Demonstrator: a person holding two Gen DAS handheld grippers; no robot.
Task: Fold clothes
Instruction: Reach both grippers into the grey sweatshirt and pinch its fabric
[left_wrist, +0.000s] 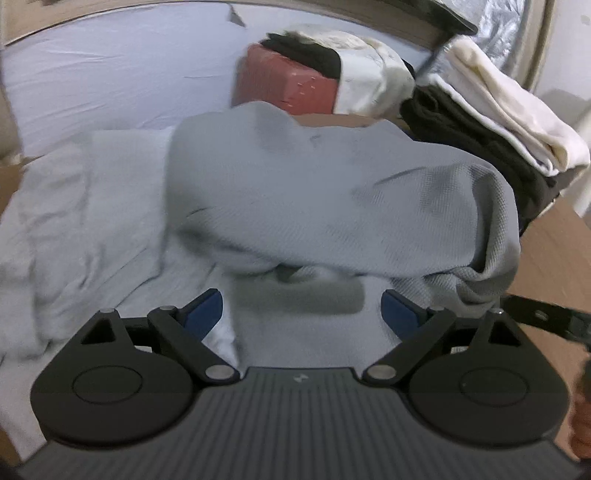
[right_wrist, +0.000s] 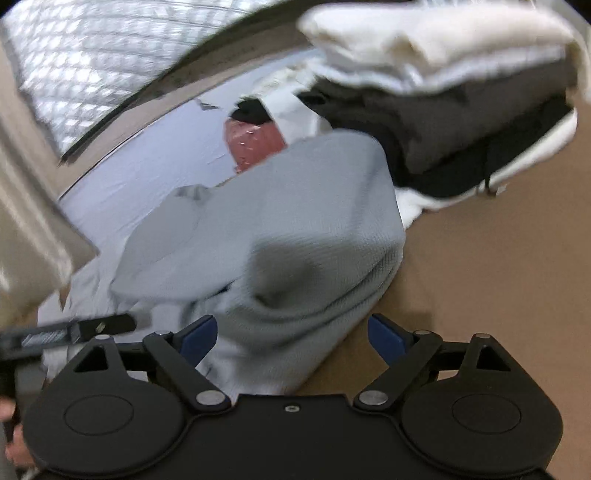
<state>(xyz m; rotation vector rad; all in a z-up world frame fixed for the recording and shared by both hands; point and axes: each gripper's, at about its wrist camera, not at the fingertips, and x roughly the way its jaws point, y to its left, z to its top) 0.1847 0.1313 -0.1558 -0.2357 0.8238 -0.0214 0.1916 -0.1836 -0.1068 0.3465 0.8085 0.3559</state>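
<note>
One grey waffle-knit garment (left_wrist: 332, 192) on brown table (left_wrist: 554, 266), upper layer humped over lower, long axis running left-right across left gripper (left_wrist: 301, 308). Folded edge dead ahead of left gripper, just beyond blue fingertips (left_wrist: 205, 312) — jaws wide, holding nothing. Right gripper (right_wrist: 291, 334) also wide, empty, over garment's right-hand edge, cloth between and just ahead of tips. Both about equally near. Folded stack (left_wrist: 491, 122) — cream over black — beyond, to right; red box (left_wrist: 284, 79) behind.

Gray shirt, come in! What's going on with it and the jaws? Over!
Left gripper open, right gripper open. Gray shirt half folded, lying loose. Folded clothes stack close behind it.
</note>
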